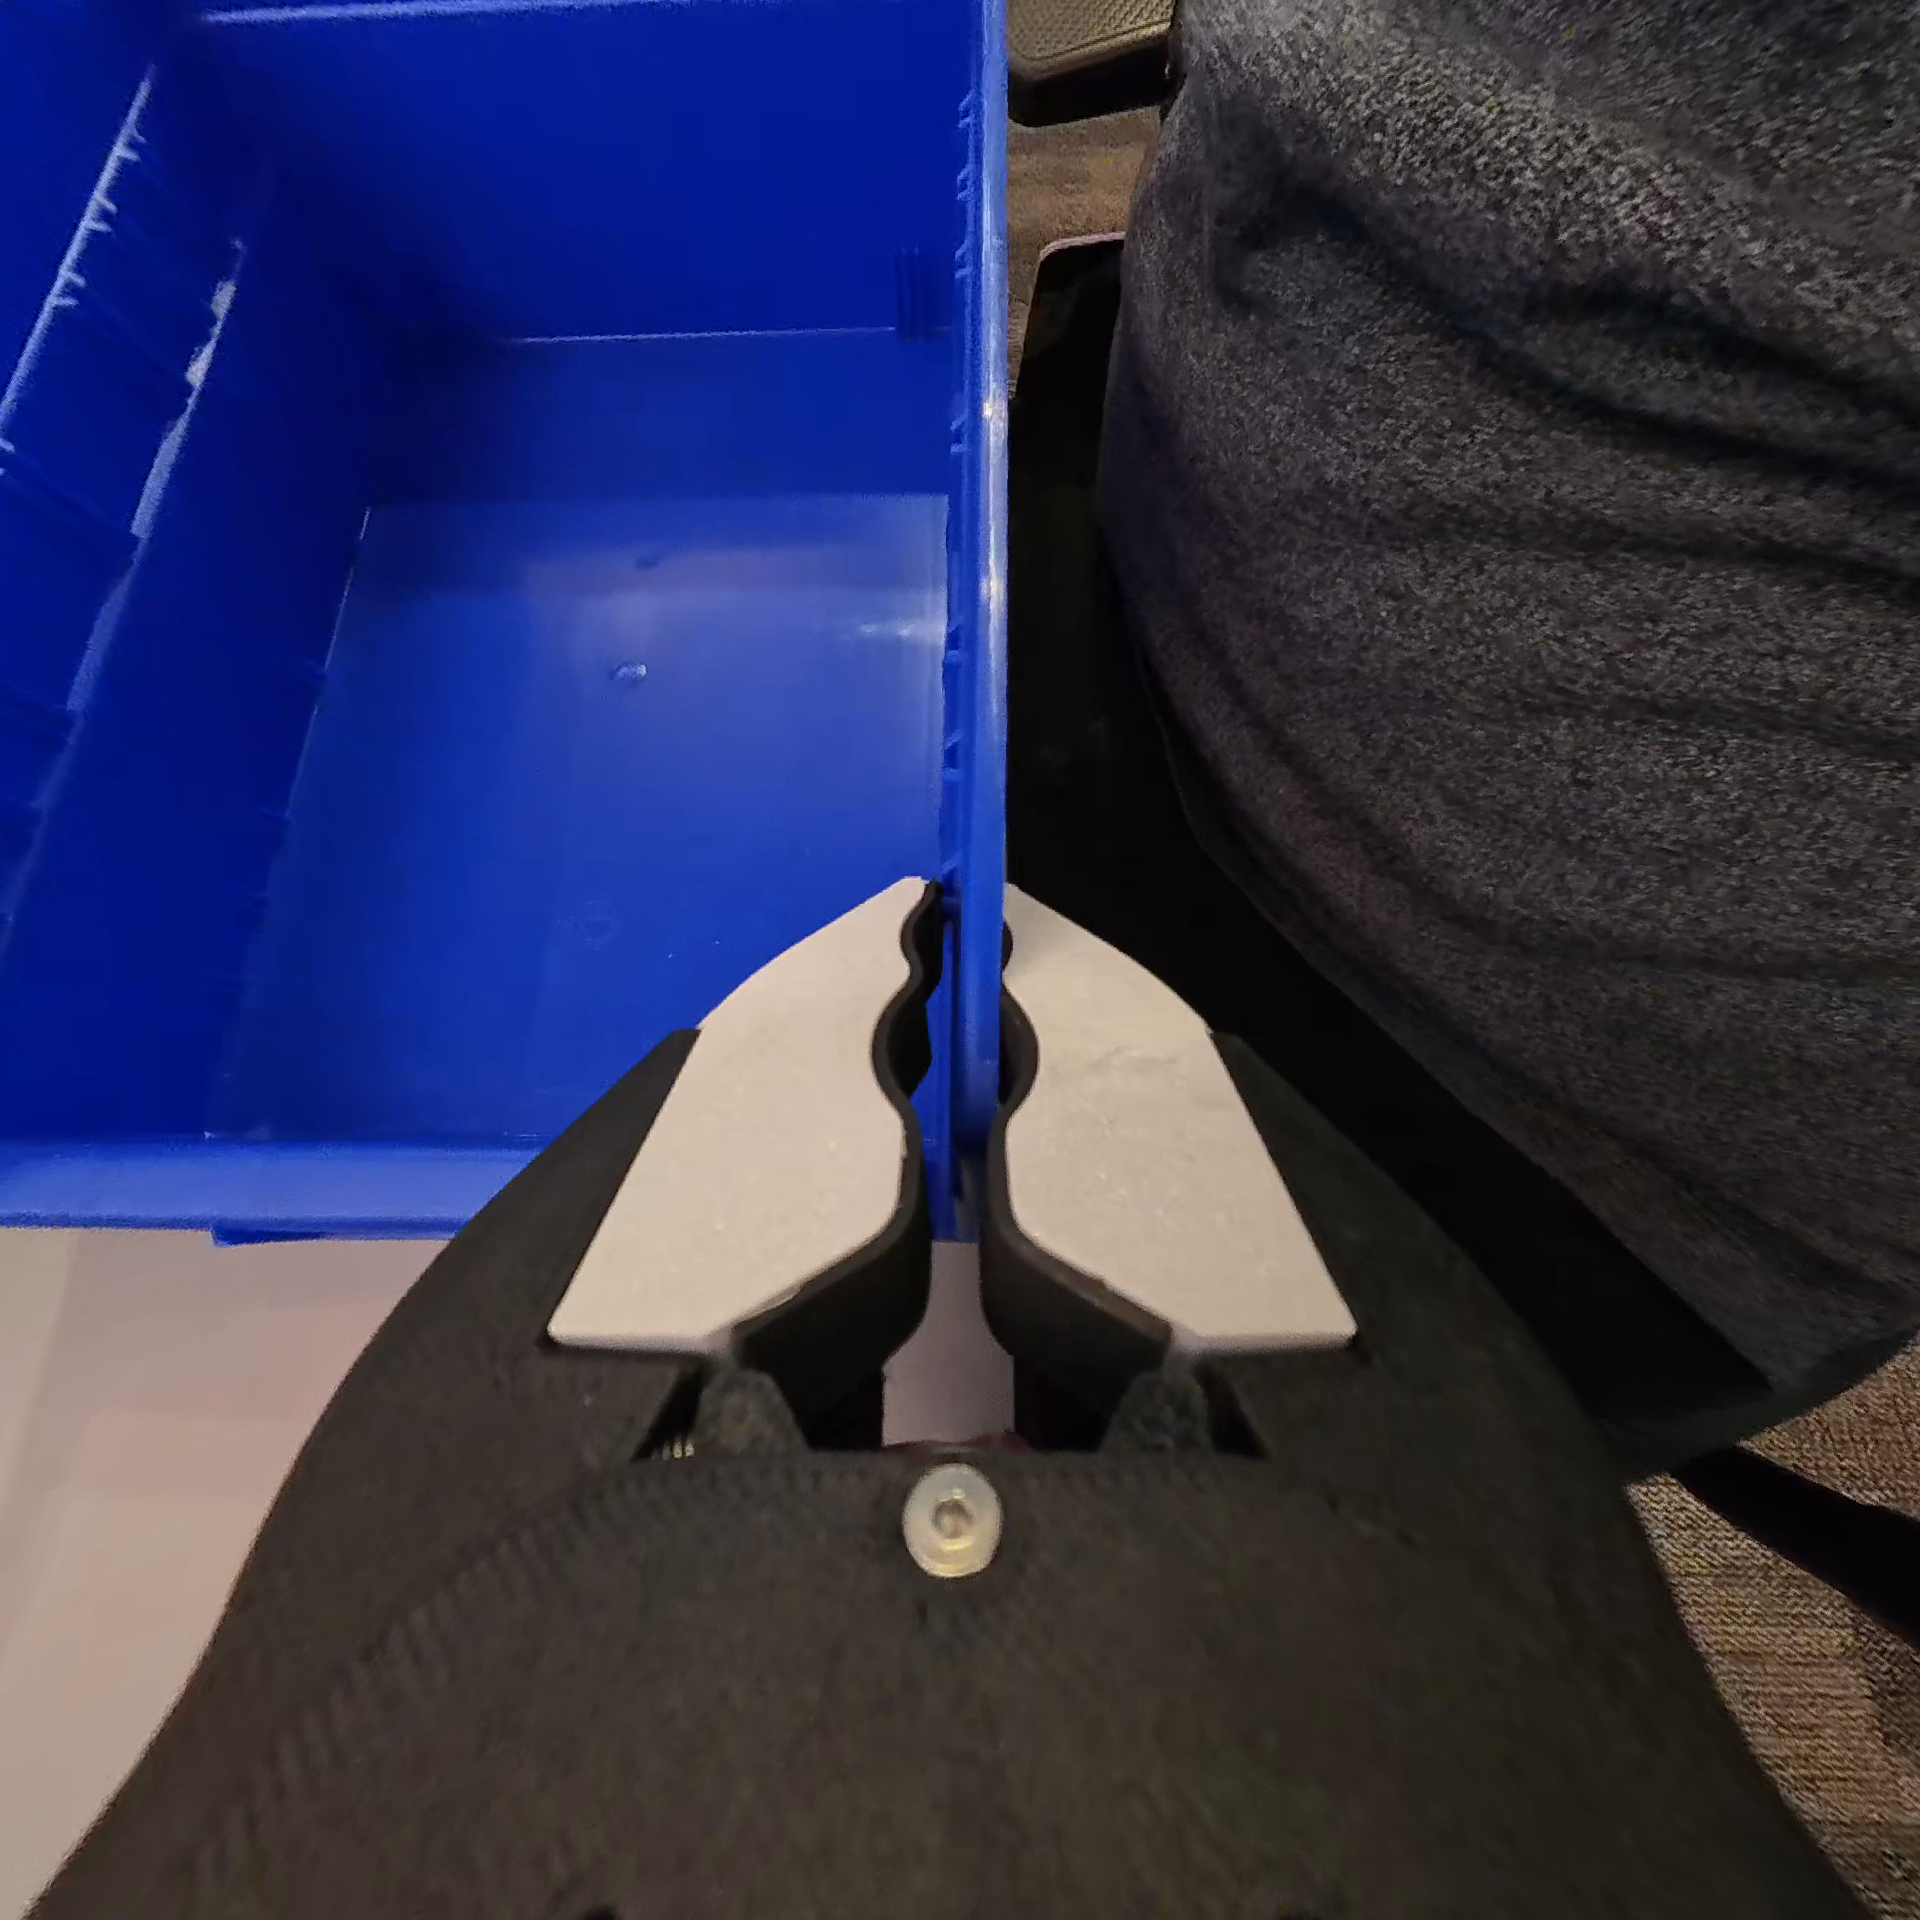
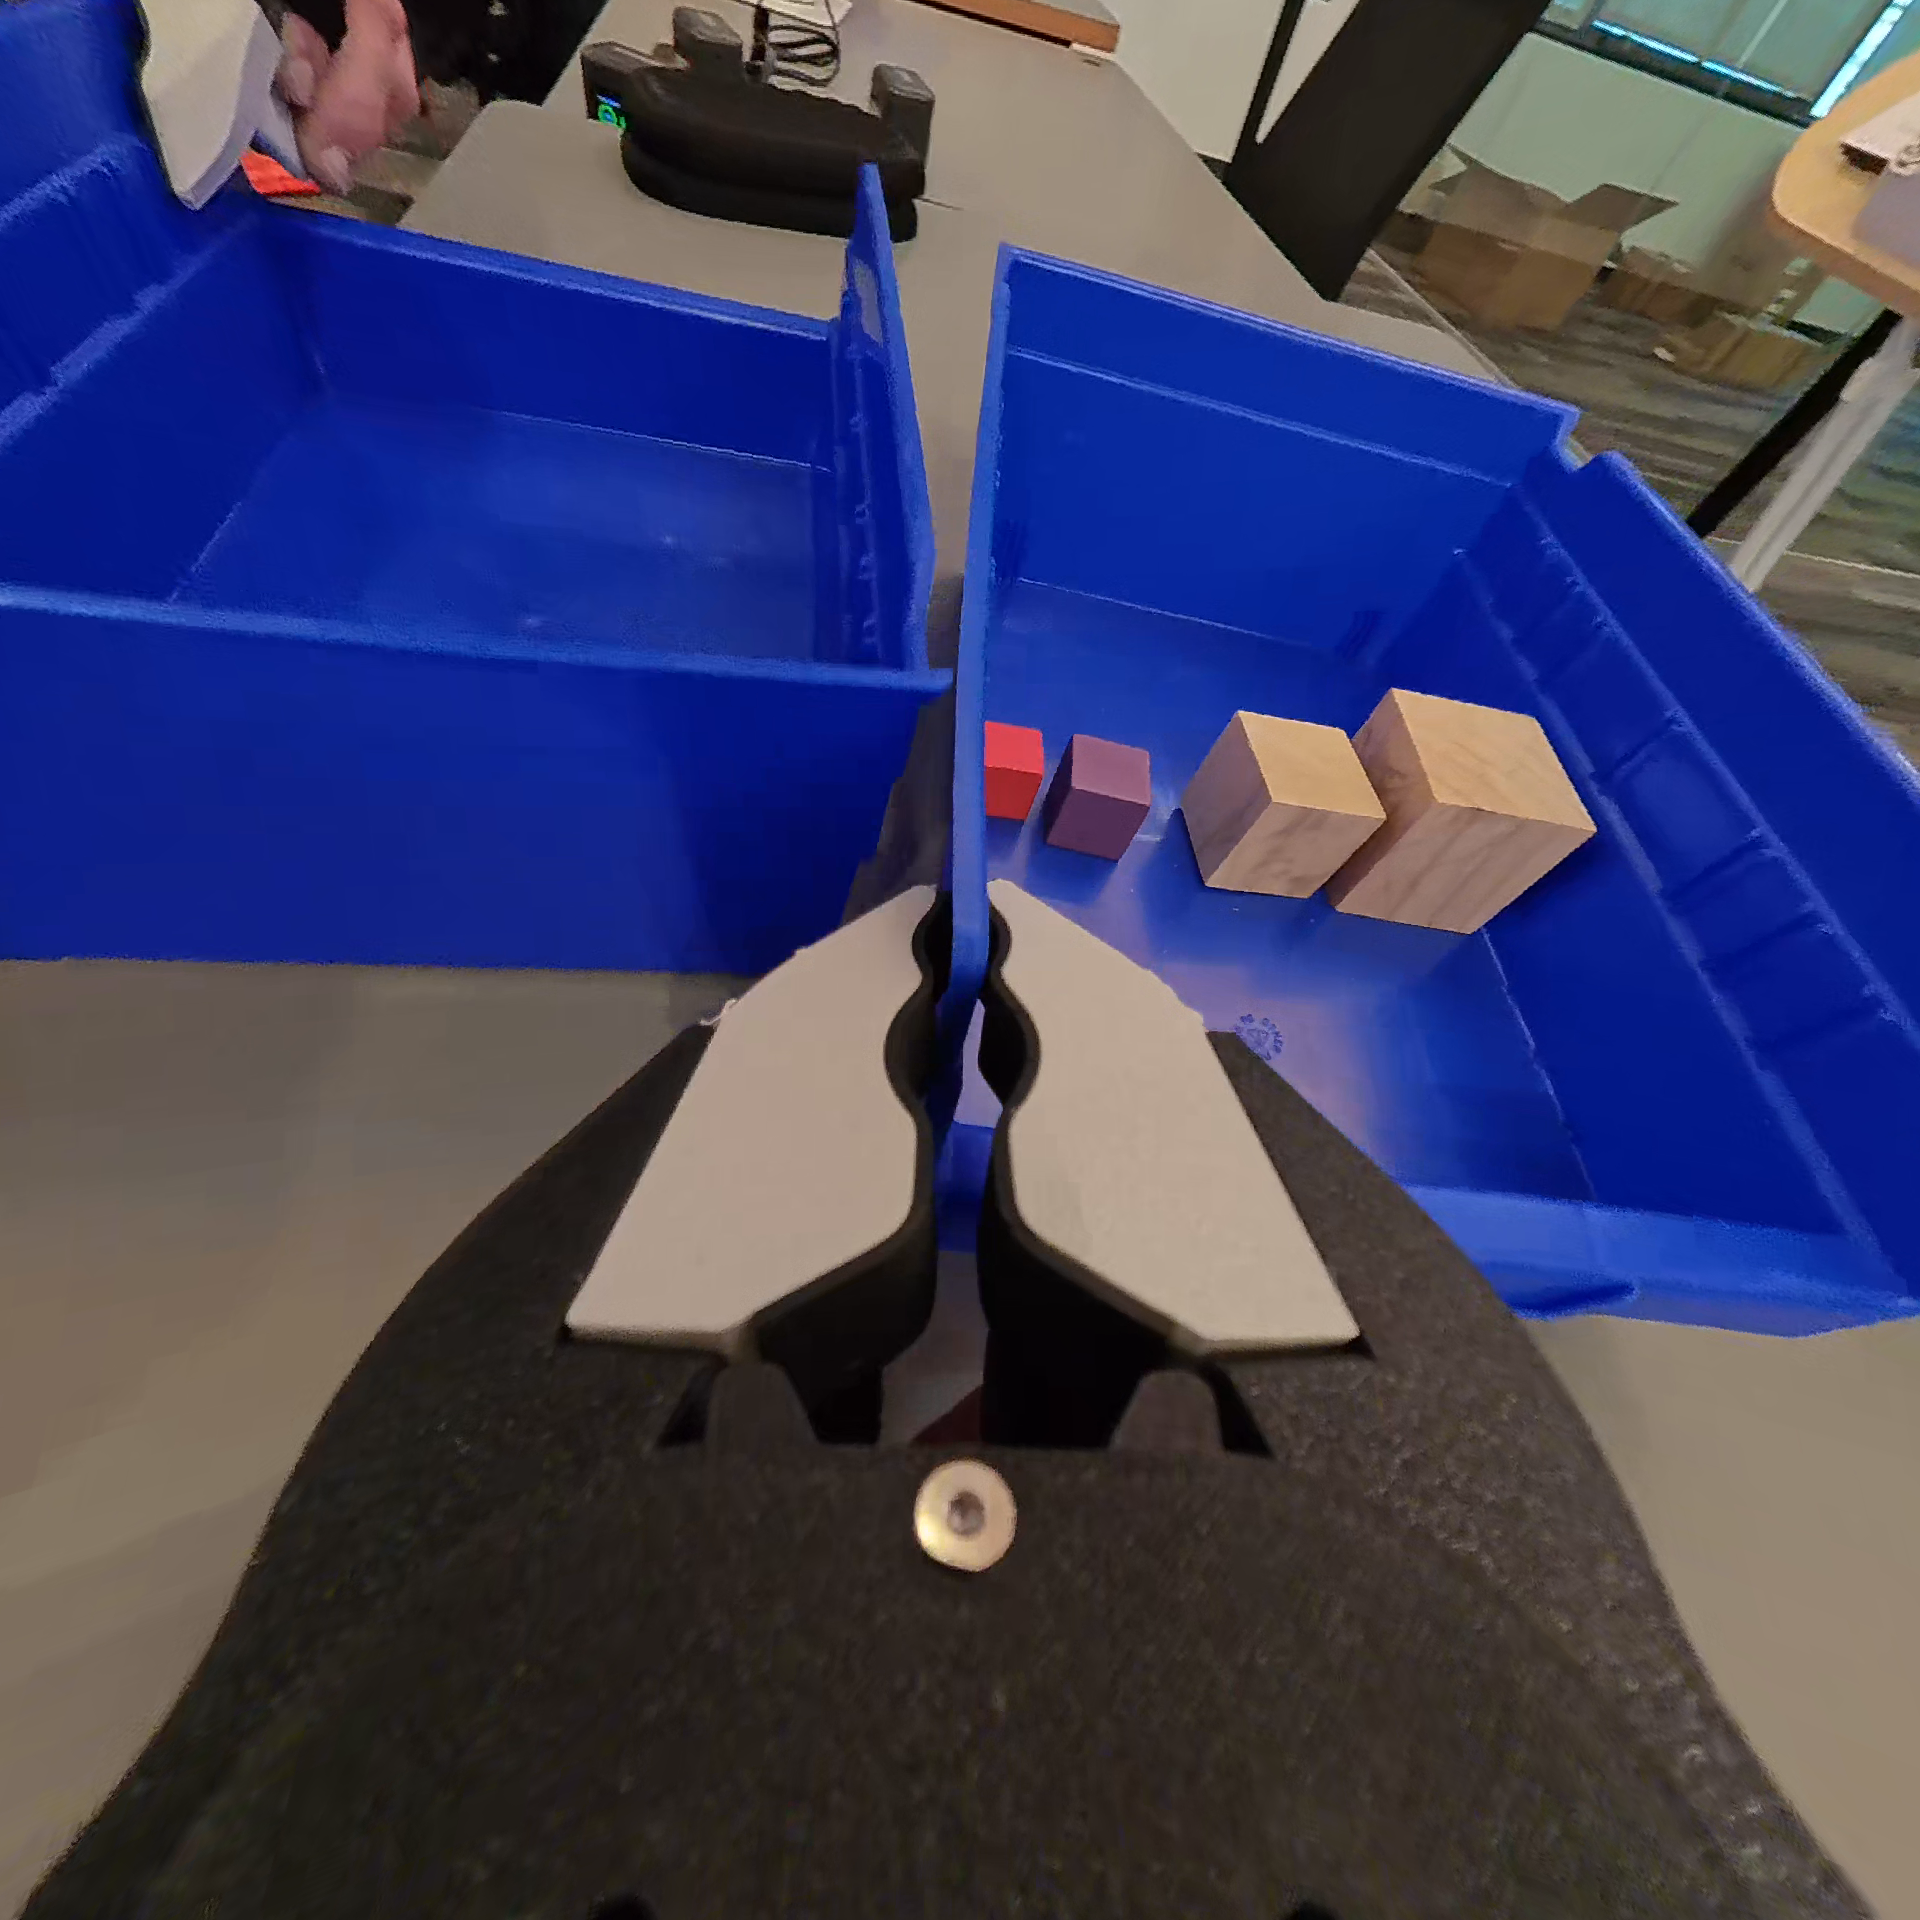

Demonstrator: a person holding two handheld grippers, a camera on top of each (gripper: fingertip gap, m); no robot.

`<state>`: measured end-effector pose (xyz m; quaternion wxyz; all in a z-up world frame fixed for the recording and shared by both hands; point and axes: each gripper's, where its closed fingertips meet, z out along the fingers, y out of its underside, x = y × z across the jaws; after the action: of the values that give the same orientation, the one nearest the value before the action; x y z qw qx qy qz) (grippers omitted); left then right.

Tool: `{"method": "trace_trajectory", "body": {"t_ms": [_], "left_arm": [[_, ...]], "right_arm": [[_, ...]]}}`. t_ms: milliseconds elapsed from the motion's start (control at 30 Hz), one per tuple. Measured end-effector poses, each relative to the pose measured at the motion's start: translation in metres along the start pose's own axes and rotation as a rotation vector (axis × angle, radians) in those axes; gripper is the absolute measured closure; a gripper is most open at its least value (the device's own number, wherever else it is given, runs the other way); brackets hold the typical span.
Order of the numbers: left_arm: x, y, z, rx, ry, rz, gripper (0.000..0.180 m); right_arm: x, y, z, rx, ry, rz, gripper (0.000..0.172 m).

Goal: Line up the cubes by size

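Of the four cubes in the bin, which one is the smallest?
The red cube, at the left end of the row, next to the bin wall. The purple and both wooden cubes are larger.

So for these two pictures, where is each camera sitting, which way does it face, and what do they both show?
Left wrist view: on the left gripper, facing an empty blue bin; fingers clamp its wall; person's grey garment right.
Right wrist view: on the right gripper, clamping the cube bin wall; a hand top left.
Shared: apparently the empty bin.
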<state>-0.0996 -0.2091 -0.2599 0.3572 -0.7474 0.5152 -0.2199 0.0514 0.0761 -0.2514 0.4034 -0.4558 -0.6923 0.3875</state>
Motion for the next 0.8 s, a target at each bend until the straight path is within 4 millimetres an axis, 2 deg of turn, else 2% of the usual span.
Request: {"method": "trace_trajectory", "body": {"t_ms": [367,600,700,733,800], "left_arm": [[-0.012,-0.012,0.015,0.004,0.039,0.032,0.175],[-0.017,-0.02,0.024,0.018,0.043,0.026,0.175],[-0.017,-0.021,0.028,0.012,0.044,0.01,0.175],[-0.019,-0.019,0.03,-0.004,0.03,0.003,0.169],[-0.021,-0.018,0.032,-0.011,0.02,-0.012,0.144]], "right_arm": [[0.017,-0.009,0.031,0.013,-0.148,-0.013,0.169],[0.03,-0.008,0.049,-0.011,-0.166,-0.038,0.168],[0.04,0.006,0.047,-0.112,-0.103,-0.047,0.139],[0.043,0.004,0.042,-0.107,-0.082,-0.024,0.138],[0.051,0.0,0.028,-0.093,-0.01,0.008,0.136]]}}
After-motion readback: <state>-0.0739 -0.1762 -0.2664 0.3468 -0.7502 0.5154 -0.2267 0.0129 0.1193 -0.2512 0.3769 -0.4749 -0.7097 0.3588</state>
